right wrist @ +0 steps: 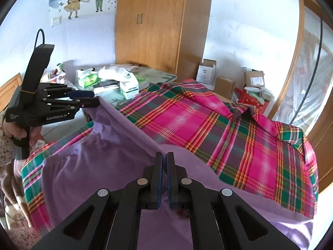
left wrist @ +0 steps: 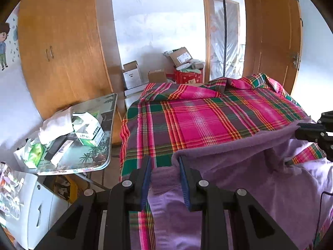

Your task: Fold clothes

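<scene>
Left wrist view
Left gripper (left wrist: 164,166): jaws standing apart, garment edge lying against one pad; clamping uncertain.
Purple garment (left wrist: 239,152): lying on plaid bedcover (left wrist: 197,120), edge being lifted, likely for folding.
Green-white box (left wrist: 91,133), 9 o'clock: flaps gaping, contents unseen.

Right wrist view
Right gripper (right wrist: 164,162): clenching the garment's raised edge.
Red bin (right wrist: 252,102), 2 o'clock: holding packaging.

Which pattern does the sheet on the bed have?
The sheet is plaid, mostly pink with green, orange and grey stripes. The right wrist view shows it best.
</scene>
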### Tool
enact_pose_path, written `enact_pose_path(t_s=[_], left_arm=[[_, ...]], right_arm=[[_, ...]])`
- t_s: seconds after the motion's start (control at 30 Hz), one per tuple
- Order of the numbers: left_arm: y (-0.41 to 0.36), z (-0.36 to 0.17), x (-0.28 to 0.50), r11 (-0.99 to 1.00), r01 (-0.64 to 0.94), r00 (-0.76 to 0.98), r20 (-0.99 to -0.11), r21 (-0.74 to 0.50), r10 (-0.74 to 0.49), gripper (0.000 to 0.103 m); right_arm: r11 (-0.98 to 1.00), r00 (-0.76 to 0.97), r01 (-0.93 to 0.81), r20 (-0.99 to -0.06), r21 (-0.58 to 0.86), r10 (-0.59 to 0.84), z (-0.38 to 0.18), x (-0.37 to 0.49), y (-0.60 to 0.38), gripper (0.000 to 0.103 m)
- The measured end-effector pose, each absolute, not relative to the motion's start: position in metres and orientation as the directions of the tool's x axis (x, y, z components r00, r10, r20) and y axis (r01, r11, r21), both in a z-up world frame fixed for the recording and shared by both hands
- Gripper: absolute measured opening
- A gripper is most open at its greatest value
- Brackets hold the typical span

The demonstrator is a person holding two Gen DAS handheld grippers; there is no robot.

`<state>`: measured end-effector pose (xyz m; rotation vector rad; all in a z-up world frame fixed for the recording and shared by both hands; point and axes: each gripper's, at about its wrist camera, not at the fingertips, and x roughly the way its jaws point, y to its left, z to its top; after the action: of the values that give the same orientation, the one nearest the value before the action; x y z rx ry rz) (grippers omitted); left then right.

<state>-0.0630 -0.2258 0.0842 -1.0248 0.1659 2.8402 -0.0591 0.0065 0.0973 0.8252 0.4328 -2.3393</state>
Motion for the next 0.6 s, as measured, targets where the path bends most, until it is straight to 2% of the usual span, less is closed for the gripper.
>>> enact_pose_path(t_s=[0.6], left_arm=[[-0.229, 0.065, 0.035, -0.987, -0.161, -0.768, -0.631, 0.022, 0.112, 0.027]], right_arm=[[-0.768, -0.614, 0.634, -0.661, -0.088, -0.432, 0.076, 0.039, 0.014, 0.004]])
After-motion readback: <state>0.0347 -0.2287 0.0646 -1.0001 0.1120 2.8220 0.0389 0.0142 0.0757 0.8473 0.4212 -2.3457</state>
